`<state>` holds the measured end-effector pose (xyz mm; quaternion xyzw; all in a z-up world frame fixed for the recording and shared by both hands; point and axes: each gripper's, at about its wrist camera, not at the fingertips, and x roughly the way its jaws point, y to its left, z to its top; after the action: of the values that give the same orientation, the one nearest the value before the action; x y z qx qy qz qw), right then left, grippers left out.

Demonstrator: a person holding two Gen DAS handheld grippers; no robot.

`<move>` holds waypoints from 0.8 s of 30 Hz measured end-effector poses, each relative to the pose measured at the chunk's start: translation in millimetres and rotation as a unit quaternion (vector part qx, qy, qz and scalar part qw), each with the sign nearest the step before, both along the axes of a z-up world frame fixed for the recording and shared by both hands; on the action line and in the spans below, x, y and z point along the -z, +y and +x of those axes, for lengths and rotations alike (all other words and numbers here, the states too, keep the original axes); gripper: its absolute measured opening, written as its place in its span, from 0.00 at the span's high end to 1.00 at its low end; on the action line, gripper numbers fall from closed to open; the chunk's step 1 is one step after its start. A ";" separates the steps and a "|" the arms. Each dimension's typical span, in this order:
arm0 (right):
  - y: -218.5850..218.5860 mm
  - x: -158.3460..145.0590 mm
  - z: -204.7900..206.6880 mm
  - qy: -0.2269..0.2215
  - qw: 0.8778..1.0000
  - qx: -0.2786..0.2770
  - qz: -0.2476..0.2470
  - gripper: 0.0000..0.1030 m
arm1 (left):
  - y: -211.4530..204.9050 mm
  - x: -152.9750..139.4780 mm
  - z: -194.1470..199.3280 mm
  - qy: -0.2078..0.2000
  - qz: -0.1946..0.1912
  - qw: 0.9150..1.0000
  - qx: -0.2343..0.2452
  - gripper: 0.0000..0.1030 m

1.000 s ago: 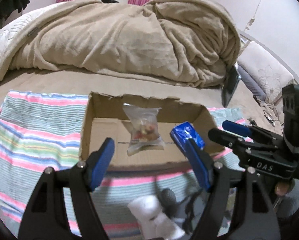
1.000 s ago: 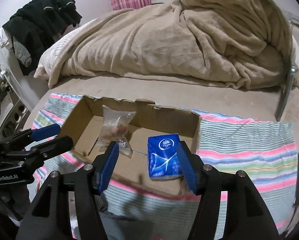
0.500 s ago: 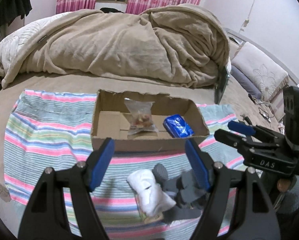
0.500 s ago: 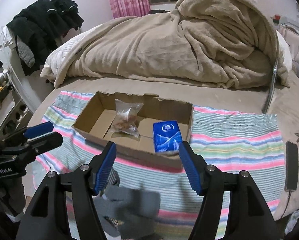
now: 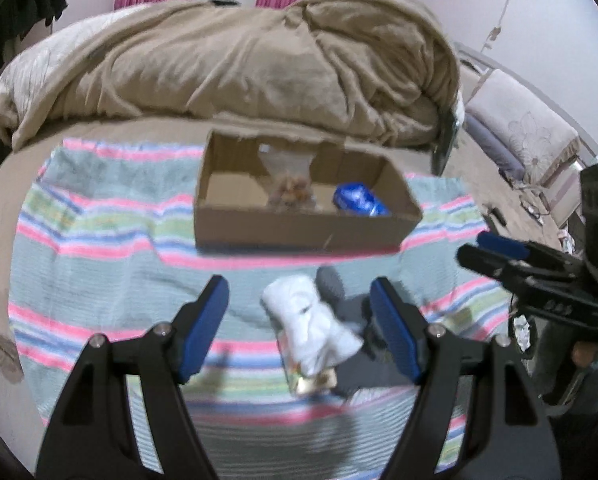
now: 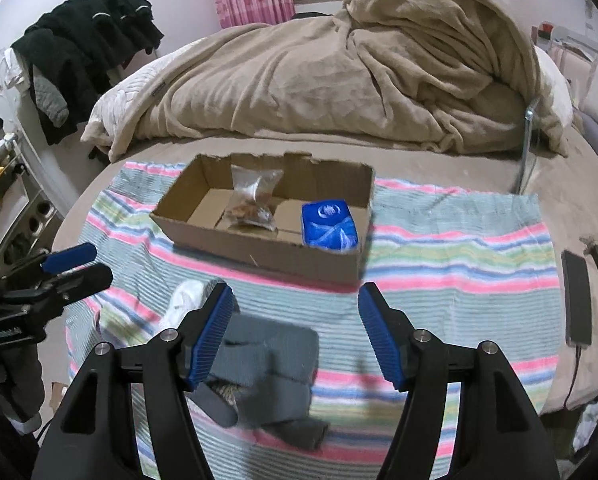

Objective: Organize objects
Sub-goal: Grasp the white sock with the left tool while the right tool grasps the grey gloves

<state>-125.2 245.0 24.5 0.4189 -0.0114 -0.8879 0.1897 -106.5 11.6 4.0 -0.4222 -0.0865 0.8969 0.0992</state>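
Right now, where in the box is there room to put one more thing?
The cardboard box has bare floor at its left end, between the left wall and the clear snack bag. The right end is crowded by the blue tissue pack. Only a narrow strip shows between bag and pack.

Pastel-striped cloth (image 6: 459,264), brown box (image 6: 299,256), blue packet (image 6: 329,228), grey socks (image 6: 275,364).

The left wrist view is smeared by motion blur, so the print on the blue packet (image 5: 359,199) and the contents of the clear bag (image 5: 289,184) in the cardboard box (image 5: 299,232) cannot be made out. A small wrapper (image 5: 313,380) is mostly hidden under the white sock (image 5: 307,324). In the right wrist view, the grey socks (image 6: 267,364) are blurred and partly covered by a gripper finger (image 6: 211,332).
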 end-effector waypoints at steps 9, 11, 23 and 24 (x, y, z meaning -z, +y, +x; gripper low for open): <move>5.1 26.3 11.6 -0.027 1.000 -0.002 0.000 0.33 | 2.1 27.8 10.5 -0.027 -0.006 1.000 0.005 0.27; 7.9 30.6 12.2 -0.032 0.999 -0.001 -0.001 0.33 | 3.4 31.7 11.5 -0.031 -0.008 0.999 0.009 0.27; 9.8 61.4 7.8 -0.063 0.998 -0.001 0.003 0.33 | 17.5 65.4 -0.5 -0.057 -0.004 0.998 0.016 0.27; 9.5 63.3 6.8 -0.065 0.998 -0.001 0.004 0.33 | 16.8 66.1 -1.3 -0.056 -0.001 0.998 0.014 0.27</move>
<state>-118.4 254.5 -38.8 0.4767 -0.0199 -0.8584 0.1882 -107.8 28.3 -62.1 -0.4731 -0.0853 0.8704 0.1062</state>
